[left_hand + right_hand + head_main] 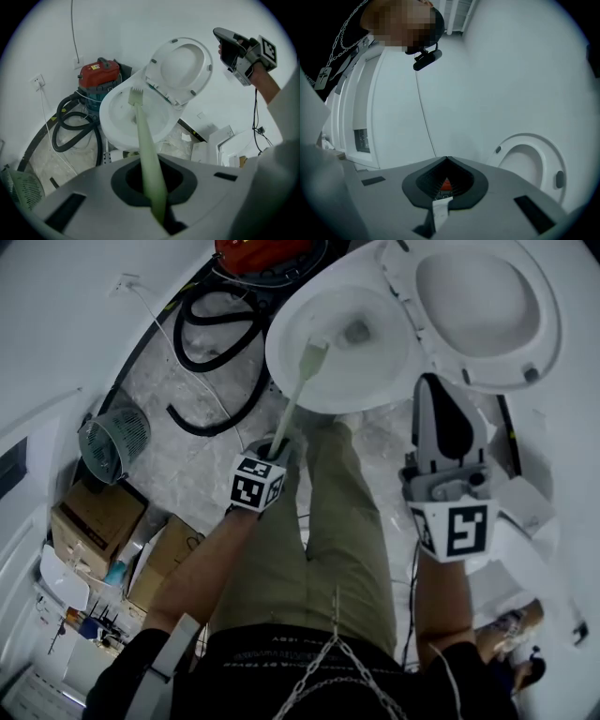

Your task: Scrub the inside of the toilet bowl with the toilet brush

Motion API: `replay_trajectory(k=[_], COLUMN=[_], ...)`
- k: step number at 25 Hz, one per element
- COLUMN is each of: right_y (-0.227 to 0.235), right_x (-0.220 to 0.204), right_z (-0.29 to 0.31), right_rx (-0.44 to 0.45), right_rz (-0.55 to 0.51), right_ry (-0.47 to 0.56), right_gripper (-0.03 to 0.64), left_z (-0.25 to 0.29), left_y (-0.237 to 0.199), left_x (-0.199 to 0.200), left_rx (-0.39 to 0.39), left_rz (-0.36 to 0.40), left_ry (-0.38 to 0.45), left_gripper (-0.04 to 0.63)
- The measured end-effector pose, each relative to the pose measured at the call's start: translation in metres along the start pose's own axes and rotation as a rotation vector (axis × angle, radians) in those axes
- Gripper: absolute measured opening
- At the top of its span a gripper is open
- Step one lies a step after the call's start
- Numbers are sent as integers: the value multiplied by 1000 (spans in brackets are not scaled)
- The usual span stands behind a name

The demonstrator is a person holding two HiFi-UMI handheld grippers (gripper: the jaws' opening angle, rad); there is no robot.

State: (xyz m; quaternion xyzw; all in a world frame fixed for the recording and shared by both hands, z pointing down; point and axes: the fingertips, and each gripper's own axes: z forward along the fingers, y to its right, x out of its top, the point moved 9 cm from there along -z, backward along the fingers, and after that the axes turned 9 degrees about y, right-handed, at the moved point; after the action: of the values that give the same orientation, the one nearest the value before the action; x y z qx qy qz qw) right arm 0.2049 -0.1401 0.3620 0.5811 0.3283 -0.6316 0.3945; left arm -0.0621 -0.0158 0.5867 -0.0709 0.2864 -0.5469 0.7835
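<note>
we stand in a small white-walled room point(140, 28) on a grey marbled floor point(159, 395). the white toilet bowl point(281, 371) is just ahead of us with its seat and lid point(487, 306) tipped up. a red vacuum point(98, 75) sits behind the bowl against the wall, and its black hose point(98, 143) loops over the floor. cardboard boxes point(94, 521) and a mesh wastebasket point(114, 442) sit further left. our left gripper point(278, 444) is clamped on the handle of the pale green toilet brush point(298, 395), whose head reaches down inside the bowl. our right gripper point(439, 399) hangs beside the raised lid, its jaws pressed together on nothing.
</note>
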Motion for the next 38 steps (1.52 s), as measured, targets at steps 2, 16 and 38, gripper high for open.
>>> replay_trajectory(k=[2, 16, 38], right_y=[3, 13, 35], right_x=[-5, -14, -32], right_z=[0, 13, 8], right_rx=[13, 14, 10], right_rz=[-5, 75, 104], right_ry=[-5, -45, -74], right_gripper=[2, 2, 2], left_z=[10, 65, 105], left_y=[-3, -33, -56], left_x=[-3, -14, 40], left_rx=[14, 97, 132], left_rz=[-17, -233, -292], left_ry=[-12, -100, -31], left_gripper=[2, 2, 1])
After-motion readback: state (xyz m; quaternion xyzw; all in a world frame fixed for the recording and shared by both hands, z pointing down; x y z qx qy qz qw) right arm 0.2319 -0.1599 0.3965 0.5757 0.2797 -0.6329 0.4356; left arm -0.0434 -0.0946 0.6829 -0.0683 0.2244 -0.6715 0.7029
